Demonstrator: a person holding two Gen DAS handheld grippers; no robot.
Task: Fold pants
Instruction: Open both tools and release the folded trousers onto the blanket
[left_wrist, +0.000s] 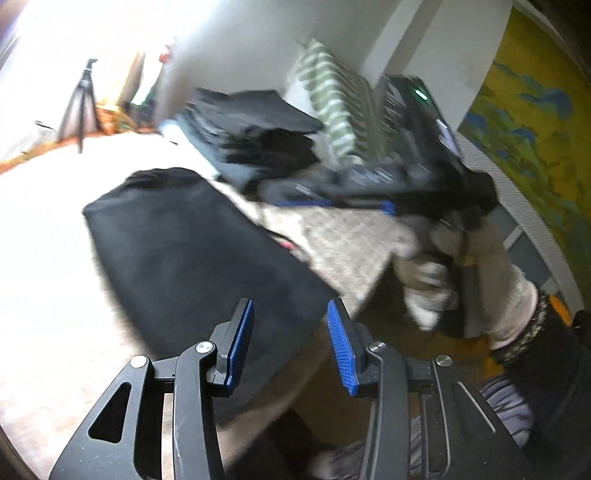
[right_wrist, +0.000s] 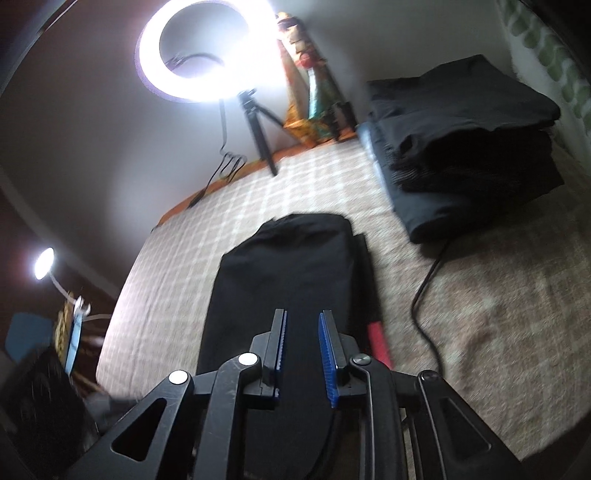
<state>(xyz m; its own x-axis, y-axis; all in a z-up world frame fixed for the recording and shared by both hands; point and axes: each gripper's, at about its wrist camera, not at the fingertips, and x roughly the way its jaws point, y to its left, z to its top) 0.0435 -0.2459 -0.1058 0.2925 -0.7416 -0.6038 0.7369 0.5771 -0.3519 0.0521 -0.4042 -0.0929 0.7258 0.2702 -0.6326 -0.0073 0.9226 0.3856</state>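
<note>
Black pants (right_wrist: 291, 295) lying on the checked bedspread (right_wrist: 184, 236), already doubled into a long, narrow strip that runs away from me, its rounded far end toward the ring light (right_wrist: 207, 48). I judge the task partly done: the legs appear laid one on the other, while the crosswise folds that would shorten the strip to the size of the stack of folded dark garments (right_wrist: 465, 147) are not yet made.

Left hand-held gripper (left_wrist: 291, 343): jaws wide apart and holding nothing, poised over the near end of the pants (left_wrist: 192, 251), close to the bed's edge. Right hand-held gripper (right_wrist: 302, 354): jaws parted by a moderate gap, also holding nothing, poised over the middle of the strip's near portion. In the left wrist view the right hand-held gripper (left_wrist: 369, 203) is seen from outside, carried by a gloved hand (left_wrist: 443, 266).

Edges and room: to the left of the strip the bedspread is bare up to the bed's far edge. To the right lie a red object (right_wrist: 378, 343), touching or just beside the pants' long edge, and a black cable (right_wrist: 424, 291) running toward the stack; the stack itself stands well apart. I judge the open side to be the left and the far end.
</note>
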